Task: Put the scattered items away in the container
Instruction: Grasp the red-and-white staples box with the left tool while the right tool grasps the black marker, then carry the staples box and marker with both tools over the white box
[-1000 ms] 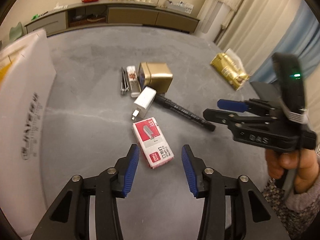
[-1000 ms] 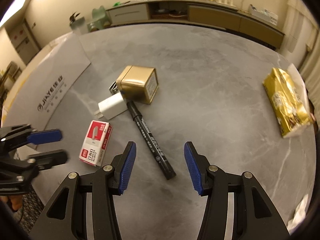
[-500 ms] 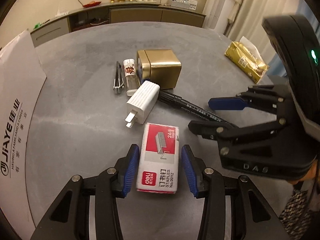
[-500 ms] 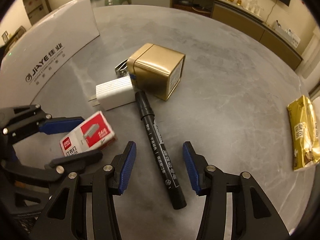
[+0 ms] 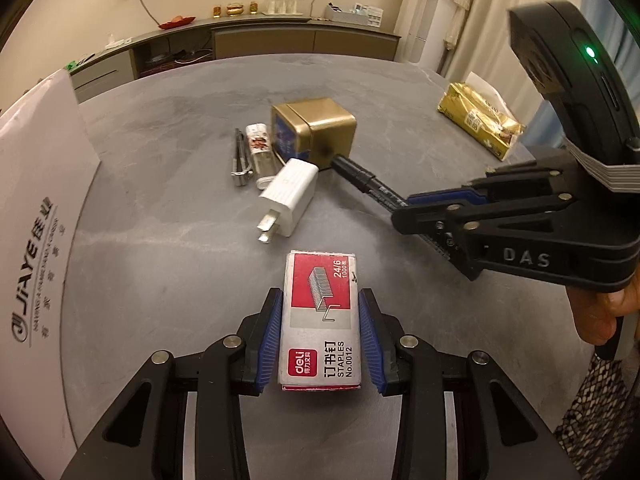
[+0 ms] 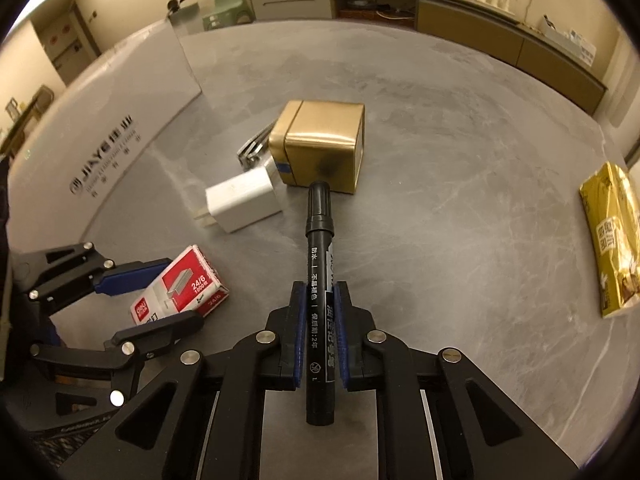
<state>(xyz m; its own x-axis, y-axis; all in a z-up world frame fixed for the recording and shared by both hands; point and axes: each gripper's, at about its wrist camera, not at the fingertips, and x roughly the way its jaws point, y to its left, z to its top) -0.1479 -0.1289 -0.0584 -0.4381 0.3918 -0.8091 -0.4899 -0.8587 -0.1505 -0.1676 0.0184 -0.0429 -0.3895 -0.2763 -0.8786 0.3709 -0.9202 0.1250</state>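
Table (image 5: 168,280): grey, faintly marbled with pale veins. Staple box (image 5: 320,320): red and grey panels, white lettering. Marker (image 6: 319,280): black with white print. Charger (image 5: 290,192): plain white. Tin (image 6: 324,144): gold, with a blue label. Both grippers: black frames, blue finger pads (image 5: 270,332). Packet (image 6: 612,240): gold. Carton (image 5: 36,208): white, grey lettering.

My staple box (image 5: 320,320) reads "deli", "STAPLES No.0012", "24/6", "1000". The white box (image 5: 36,240) says "JiAYE". "DAS" is moulded on my right claw (image 5: 444,220).
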